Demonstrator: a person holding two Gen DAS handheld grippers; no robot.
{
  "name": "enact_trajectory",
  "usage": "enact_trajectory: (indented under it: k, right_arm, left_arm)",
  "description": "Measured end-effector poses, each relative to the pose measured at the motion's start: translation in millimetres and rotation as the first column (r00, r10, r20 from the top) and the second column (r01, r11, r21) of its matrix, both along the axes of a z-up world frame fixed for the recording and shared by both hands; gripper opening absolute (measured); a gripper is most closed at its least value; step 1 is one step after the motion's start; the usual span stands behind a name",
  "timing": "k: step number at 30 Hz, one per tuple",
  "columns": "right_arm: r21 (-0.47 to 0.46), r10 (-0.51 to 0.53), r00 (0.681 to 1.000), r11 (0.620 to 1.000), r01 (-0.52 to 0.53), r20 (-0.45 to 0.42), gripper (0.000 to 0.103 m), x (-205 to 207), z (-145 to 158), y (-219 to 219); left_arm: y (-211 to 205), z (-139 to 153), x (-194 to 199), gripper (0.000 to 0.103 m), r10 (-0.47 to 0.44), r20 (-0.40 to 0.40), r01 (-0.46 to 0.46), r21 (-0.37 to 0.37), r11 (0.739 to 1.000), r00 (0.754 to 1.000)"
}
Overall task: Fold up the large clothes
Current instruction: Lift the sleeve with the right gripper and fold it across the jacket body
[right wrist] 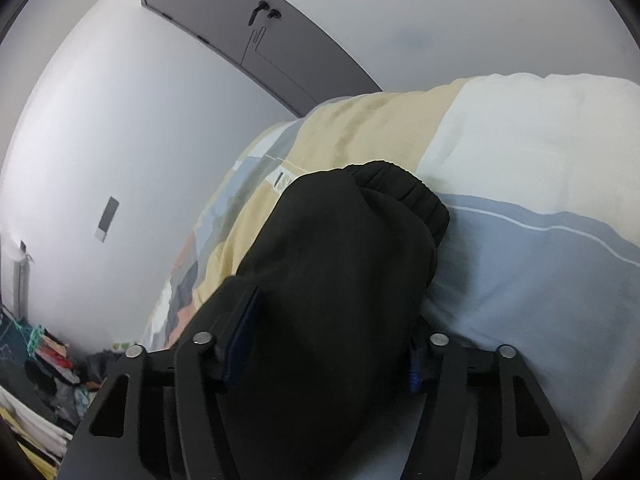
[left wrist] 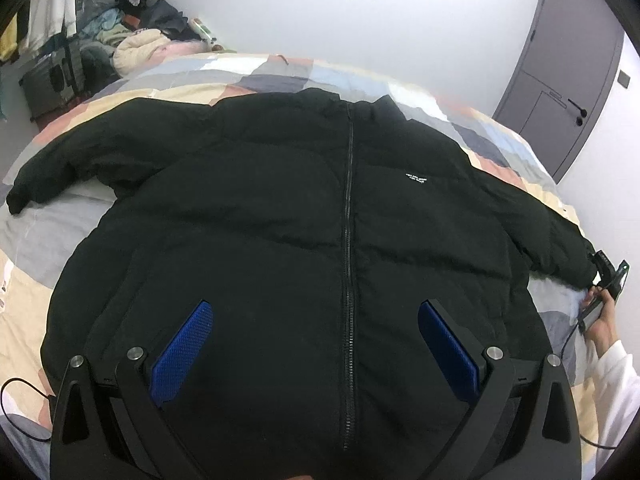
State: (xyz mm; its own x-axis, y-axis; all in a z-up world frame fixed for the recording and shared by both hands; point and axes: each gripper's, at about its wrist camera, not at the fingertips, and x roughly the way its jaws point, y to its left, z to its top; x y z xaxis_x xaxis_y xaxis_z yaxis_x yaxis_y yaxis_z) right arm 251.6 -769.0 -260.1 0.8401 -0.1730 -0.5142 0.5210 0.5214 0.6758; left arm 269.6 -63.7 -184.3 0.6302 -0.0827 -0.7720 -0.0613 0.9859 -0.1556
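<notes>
A large black puffer jacket (left wrist: 280, 208) lies front up and zipped on the bed, sleeves spread to both sides. My left gripper (left wrist: 316, 312) is open above its lower front, blue pads (left wrist: 182, 350) wide apart on either side of the zipper. My right gripper (right wrist: 332, 320) is closed around the end of the jacket's right sleeve (right wrist: 344, 264), whose ribbed cuff (right wrist: 404, 192) sticks out past the fingers. In the left wrist view the right gripper (left wrist: 608, 276) and the hand holding it show at the far right sleeve end.
The bed has a patchwork cover (left wrist: 248, 68) of beige, grey, blue and white. A pile of clothes (left wrist: 132, 40) and a clothes rack stand at the back left. A grey door (left wrist: 568, 80) is at the right wall.
</notes>
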Motion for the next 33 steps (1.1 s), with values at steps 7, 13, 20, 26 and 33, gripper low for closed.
enact_trajectory:
  k: [7,13,20,26,33]
  right_arm:
    - [0.011,0.029,1.0,1.0,-0.029,0.01,0.013,1,19,5]
    - [-0.083,0.018,1.0,0.996,-0.017,0.009,0.006,-18,68,19]
    - [-0.187,0.013,1.0,0.982,-0.008,0.026,0.005,-47,130,42]
    - [-0.295,0.048,0.998,0.955,-0.036,0.035,0.004,-55,189,80]
    - [-0.427,0.117,0.993,0.899,-0.096,0.023,0.005,-41,266,147]
  left_arm:
    - [3,15,-10,0.103,-0.022,0.012,0.022,-0.034,0.999,1.0]
    - [4,46,-32,0.103,-0.043,0.072,0.041,0.03,0.999,0.997]
    - [5,82,-64,0.103,-0.075,0.132,0.065,0.078,0.995,0.988]
    - [16,95,-87,0.103,-0.093,0.121,0.08,0.109,0.991,0.988]
    - [41,111,-111,0.103,-0.066,0.129,0.051,0.111,0.993,0.989]
